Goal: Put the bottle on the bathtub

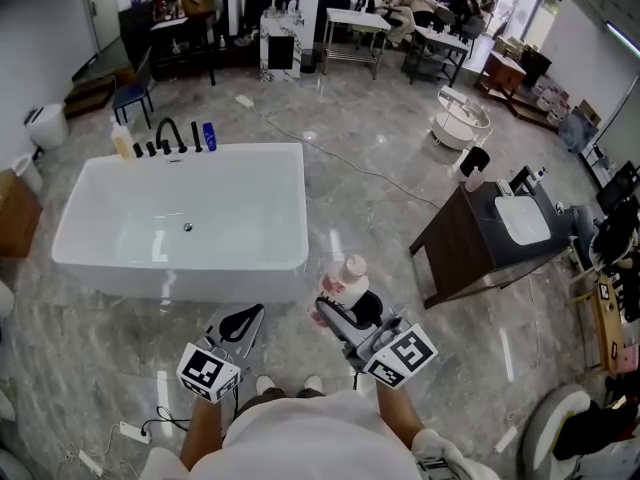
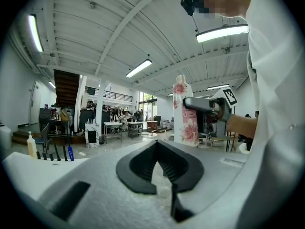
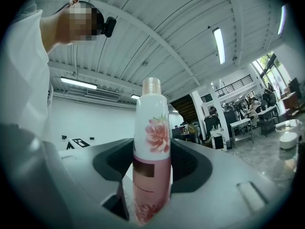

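A white bottle with pink flower print (image 1: 347, 279) stands upright between the jaws of my right gripper (image 1: 345, 303), which is shut on its lower body. In the right gripper view the bottle (image 3: 151, 161) fills the middle and its cap points up. It is held over the floor, just off the near right corner of the white bathtub (image 1: 296, 204). My left gripper (image 1: 243, 321) hangs beside it to the left, jaws together and holding nothing. The left gripper view shows the bottle (image 2: 183, 113) and the tub's rim (image 2: 19, 165).
On the tub's far rim are a black faucet (image 1: 168, 133), a yellowish bottle (image 1: 122, 140) and a blue bottle (image 1: 209, 135). A dark vanity with a white basin (image 1: 500, 236) stands to the right. A power strip (image 1: 130, 431) and cable lie on the marble floor.
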A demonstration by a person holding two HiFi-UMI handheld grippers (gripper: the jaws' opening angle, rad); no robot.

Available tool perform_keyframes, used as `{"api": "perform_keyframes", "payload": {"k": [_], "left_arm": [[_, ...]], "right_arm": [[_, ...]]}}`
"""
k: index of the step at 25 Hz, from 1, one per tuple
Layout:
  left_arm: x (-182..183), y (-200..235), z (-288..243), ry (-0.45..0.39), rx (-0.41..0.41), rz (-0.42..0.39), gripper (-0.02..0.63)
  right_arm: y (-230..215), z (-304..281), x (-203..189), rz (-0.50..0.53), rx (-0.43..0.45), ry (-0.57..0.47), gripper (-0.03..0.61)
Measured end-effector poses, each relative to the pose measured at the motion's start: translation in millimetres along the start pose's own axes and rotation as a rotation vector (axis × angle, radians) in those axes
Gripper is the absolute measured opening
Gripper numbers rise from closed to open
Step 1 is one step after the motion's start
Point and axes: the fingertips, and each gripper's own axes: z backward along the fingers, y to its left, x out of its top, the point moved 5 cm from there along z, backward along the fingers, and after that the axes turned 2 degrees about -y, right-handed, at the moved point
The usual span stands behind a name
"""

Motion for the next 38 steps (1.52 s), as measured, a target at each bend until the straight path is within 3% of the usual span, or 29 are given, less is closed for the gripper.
{"api": "perform_keyframes", "payload": {"k": [25, 33, 38], "left_arm": [[-9.2, -3.9, -0.3, 0.015, -0.007, 0.008, 0.002], [-12.1, -5.2, -24.2, 0.055, 0.015, -0.019, 0.002], [-17.2, -8.5, -47.7, 0.055, 0.033, 0.008, 0.002]], "right_arm": [[-10.9, 3.9, -5.9, -0.019, -0.03, 0.01, 0.239], [-31.1, 17.5, -8.8, -0.031, -0.002, 0.002, 0.239], [-53.1, 29.0, -7.9, -0.032, 0.008, -0.012, 0.239]]}}
